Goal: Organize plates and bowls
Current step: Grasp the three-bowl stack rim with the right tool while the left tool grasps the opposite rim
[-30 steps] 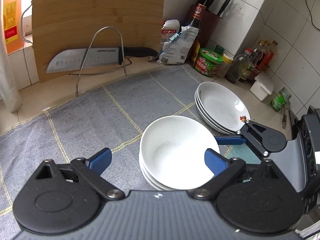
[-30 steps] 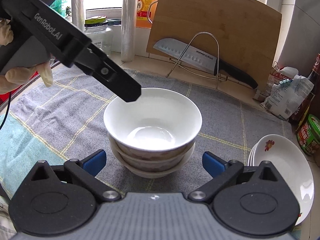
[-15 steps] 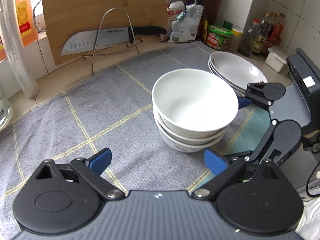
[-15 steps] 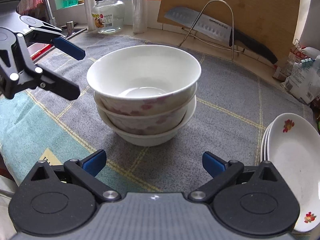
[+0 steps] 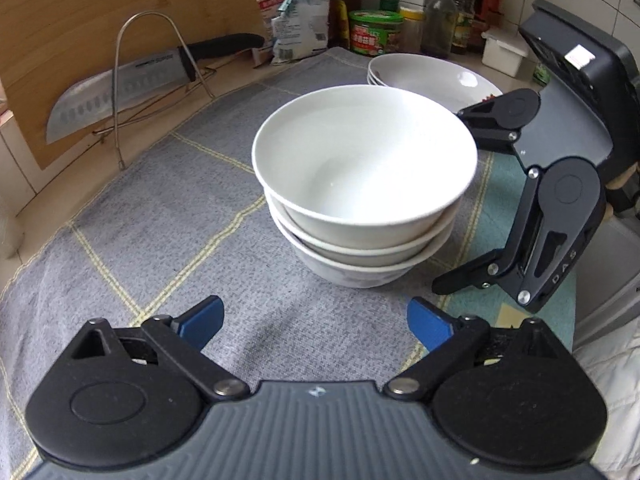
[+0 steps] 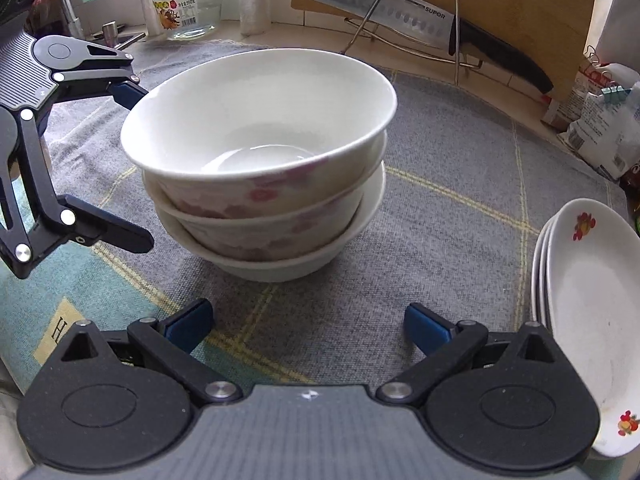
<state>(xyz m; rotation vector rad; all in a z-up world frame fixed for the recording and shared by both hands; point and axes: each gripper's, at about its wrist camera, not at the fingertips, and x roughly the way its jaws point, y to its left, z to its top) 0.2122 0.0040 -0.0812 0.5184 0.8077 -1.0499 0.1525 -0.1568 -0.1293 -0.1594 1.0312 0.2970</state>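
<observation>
Grey cloth (image 5: 168, 216) (stacked bowls (image 5: 362, 184))

Bare cloth (image 6: 460, 240) all round the bowl stack (image 6: 260, 168). Plates (image 6: 588, 312) near its right, knife rack (image 6: 404, 12) behind. Left gripper (image 6: 108, 160) flanks the stack's left, jaws wide, nothing between.

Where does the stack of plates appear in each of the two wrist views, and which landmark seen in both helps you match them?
Left wrist view: the stack of plates lies upper right of centre, behind the stack of bowls.
Right wrist view: the stack of plates runs down the right edge, to the right of the stack of bowls.
Shared landmark: the knife leaning on the wooden board.
</observation>
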